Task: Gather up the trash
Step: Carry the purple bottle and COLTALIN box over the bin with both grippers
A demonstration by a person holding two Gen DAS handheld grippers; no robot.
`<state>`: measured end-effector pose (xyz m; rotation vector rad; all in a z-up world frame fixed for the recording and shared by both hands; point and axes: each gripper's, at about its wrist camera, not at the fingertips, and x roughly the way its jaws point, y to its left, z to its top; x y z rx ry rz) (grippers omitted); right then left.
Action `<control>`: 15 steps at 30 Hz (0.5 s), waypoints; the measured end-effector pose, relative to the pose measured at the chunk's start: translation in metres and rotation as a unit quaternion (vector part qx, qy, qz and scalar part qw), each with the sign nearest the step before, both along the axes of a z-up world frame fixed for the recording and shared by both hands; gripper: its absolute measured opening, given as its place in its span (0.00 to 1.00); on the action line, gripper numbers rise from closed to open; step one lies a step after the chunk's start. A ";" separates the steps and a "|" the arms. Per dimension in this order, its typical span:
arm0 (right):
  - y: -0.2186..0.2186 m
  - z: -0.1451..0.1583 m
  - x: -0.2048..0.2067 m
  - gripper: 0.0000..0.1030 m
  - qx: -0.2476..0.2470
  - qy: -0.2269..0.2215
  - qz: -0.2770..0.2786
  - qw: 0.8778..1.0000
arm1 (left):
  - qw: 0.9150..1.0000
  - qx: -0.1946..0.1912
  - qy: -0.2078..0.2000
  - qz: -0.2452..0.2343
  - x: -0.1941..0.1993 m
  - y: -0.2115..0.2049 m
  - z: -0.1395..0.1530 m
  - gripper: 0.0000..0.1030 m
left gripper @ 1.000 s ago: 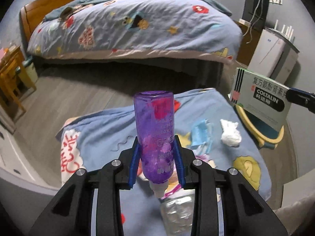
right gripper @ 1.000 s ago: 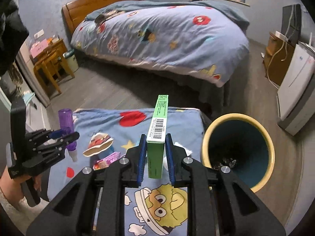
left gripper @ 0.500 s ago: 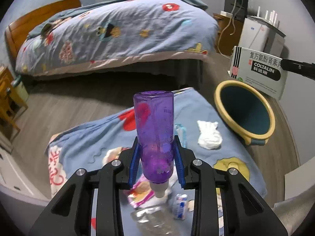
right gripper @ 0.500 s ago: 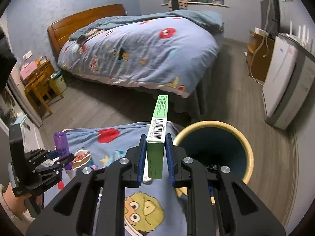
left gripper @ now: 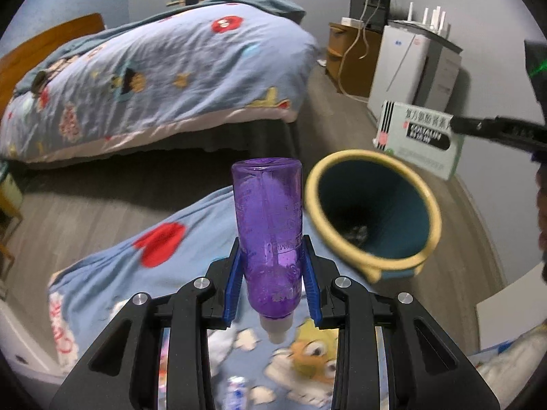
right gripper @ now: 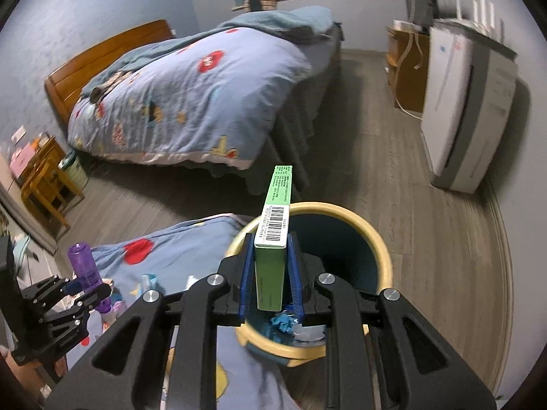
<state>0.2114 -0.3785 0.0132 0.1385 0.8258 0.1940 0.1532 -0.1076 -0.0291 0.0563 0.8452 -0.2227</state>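
While the left wrist view looks down along its own fingers, the left hand-held gripper (left gripper: 271, 283) is seen clamped on a purple bottle (left gripper: 268, 235), its blue pads pressing the lower body on both sides, the white nozzle pointing down toward the camera and the flat base standing away from it. That bottle looks like thin, clear plastic and seems nearly empty, so I judge it light, somewhat springy and smooth; the hold low on the round body, near the shoulder, looks sound, though a harder squeeze would likely dent it. Just right of the bottle stands the yellow-rimmed bin (left gripper: 371, 212), its dark mouth open, beside a blue cartoon blanket (left gripper: 143, 273) where more small litter lies blurred near the lower edge. At the far right the medicine box (left gripper: 422, 136) hangs above the bin's far side. In the right wrist view, the right hand-held gripper (right gripper: 271, 282) is closed on that box (right gripper: 273, 256), gripping its two broad faces with the thin barcoded edge upward. Cardboard of this kind should be stiff across the faces, very light and not slippery, so the flat-face grip suits it. This gripper tilts downward with the box right over the bin (right gripper: 379, 249), where crumpled blue scraps already lie. To the left, the other gripper (right gripper: 73, 294) carries the bottle (right gripper: 83, 266) over the blanket (right gripper: 177, 256), short of the rim. A bed (right gripper: 191, 102) fills the background.
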 end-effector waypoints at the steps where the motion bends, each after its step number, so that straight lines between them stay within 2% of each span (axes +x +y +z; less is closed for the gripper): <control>1: -0.005 -0.001 0.001 0.18 0.003 0.003 -0.005 1.000 | 1.000 -0.004 0.002 -0.006 0.004 -0.008 0.000 0.32; 15: -0.034 -0.040 0.025 0.18 0.026 0.056 -0.038 0.997 | 0.995 0.017 -0.023 -0.095 0.035 -0.097 0.007 0.32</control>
